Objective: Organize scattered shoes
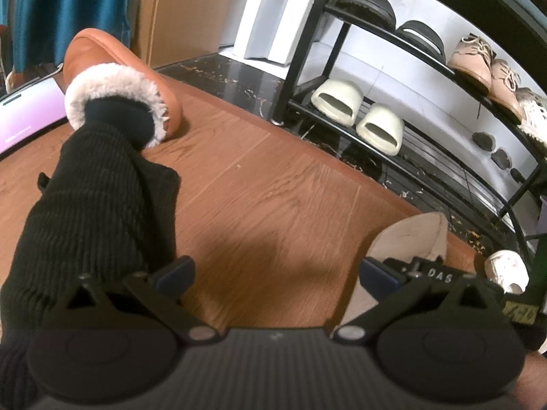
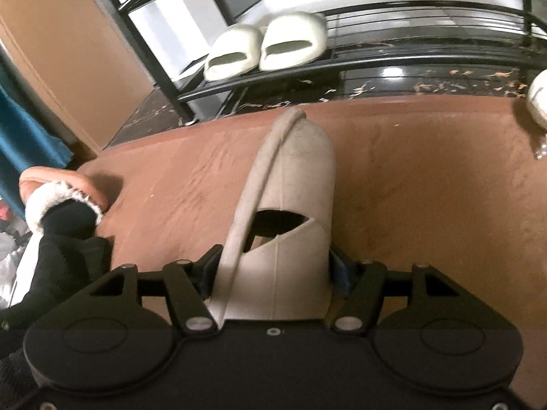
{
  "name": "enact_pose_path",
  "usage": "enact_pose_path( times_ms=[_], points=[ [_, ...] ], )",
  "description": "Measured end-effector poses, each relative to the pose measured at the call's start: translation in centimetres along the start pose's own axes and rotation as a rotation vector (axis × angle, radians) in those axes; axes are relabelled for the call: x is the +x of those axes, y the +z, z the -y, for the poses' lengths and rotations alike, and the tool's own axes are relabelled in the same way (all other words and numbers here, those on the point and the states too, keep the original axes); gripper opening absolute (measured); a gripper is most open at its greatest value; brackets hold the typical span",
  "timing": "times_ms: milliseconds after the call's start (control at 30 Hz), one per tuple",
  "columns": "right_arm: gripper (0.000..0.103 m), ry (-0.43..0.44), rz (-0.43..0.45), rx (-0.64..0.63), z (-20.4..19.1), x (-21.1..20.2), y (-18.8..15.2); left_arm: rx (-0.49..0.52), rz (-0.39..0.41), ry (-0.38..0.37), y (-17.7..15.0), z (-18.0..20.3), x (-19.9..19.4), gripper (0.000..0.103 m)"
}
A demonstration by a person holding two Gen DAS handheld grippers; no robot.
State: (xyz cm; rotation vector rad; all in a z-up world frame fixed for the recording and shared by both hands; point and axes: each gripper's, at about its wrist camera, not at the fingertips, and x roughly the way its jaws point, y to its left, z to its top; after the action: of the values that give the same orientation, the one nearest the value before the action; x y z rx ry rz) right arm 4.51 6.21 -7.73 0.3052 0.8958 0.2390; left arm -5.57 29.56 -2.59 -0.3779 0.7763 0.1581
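My right gripper [image 2: 275, 270] is shut on the heel end of a beige slip-on shoe [image 2: 294, 177], which points away toward the black shoe rack [image 2: 393, 59]. From the left wrist, the same beige shoe [image 1: 413, 235] shows at lower right with part of the right gripper behind it. My left gripper [image 1: 277, 273] is open above the wooden floor, with nothing between its fingers. A pair of cream slides [image 1: 355, 114] [image 2: 263, 46] sits on the rack's [image 1: 441, 171] bottom shelf. A white shoe [image 1: 506, 270] [image 2: 538, 102] lies on the floor to the right.
A person's leg [image 1: 95, 188] in black knit wears an orange fur-lined slipper [image 1: 116, 58] [image 2: 68, 181] at the left. Black slippers [image 1: 369, 5] and pink lace-up shoes [image 1: 478, 58] fill the upper shelf. A white box [image 1: 277, 17] stands left of the rack, beside a teal curtain [image 1: 68, 7].
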Motion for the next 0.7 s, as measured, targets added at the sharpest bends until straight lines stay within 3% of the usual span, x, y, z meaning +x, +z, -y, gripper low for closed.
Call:
enact_pose_path(
  times_ms=[200,700],
  points=[
    [0.064,-0.032,0.009,0.025,1.3,-0.3,0.5,-0.001,-0.003,0.003,0.0,0.0,0.0,0.102],
    [0.064,-0.164,0.157,-0.643,0.4,0.0,-1.7,-0.010,-0.010,0.009,0.0,0.0,0.2,0.102]
  ],
)
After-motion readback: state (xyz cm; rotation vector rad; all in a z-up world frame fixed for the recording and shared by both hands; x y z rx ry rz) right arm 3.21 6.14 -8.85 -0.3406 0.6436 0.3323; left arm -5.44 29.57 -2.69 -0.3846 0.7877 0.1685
